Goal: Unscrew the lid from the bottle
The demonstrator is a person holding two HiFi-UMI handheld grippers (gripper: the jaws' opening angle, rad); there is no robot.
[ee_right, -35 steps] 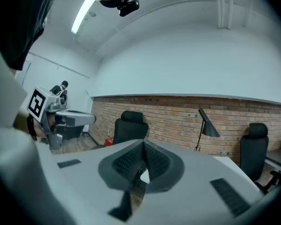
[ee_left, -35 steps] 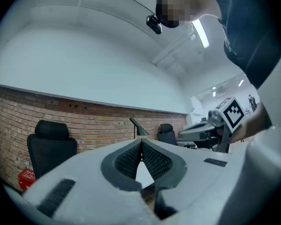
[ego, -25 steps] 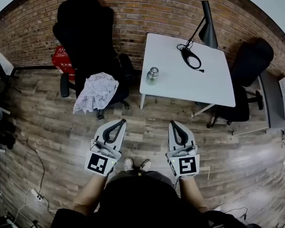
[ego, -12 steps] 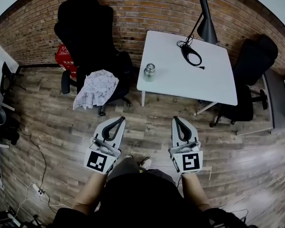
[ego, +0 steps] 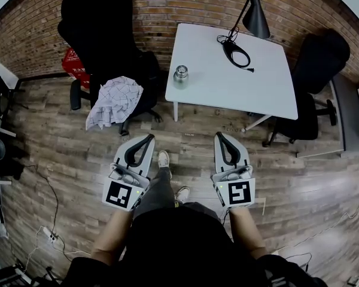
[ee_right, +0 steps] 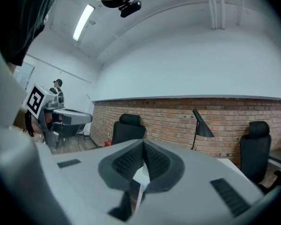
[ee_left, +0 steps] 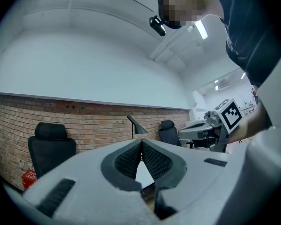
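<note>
A small metal bottle [ego: 180, 74] with a lid stands upright near the left edge of the white table [ego: 251, 88] in the head view. My left gripper [ego: 149, 137] and right gripper [ego: 218, 136] are held out over the wooden floor, well short of the table and far from the bottle. Both are shut with nothing between the jaws. In the left gripper view my left gripper [ee_left: 141, 142] has its pads pressed together; in the right gripper view my right gripper [ee_right: 143, 143] shows the same. The bottle is hidden in both gripper views.
A black desk lamp [ego: 254, 14] and its coiled cable [ego: 236, 51] sit at the table's far side. A black office chair [ego: 102, 34] with a checked cloth [ego: 113, 103] stands left of the table, another black chair [ego: 317, 64] to its right. A red crate [ego: 73, 72] is by the brick wall.
The table and bottle have shifted up and left in the head view as the person steps forward, one foot now out ahead. Both grippers stay shut and side by side.
</note>
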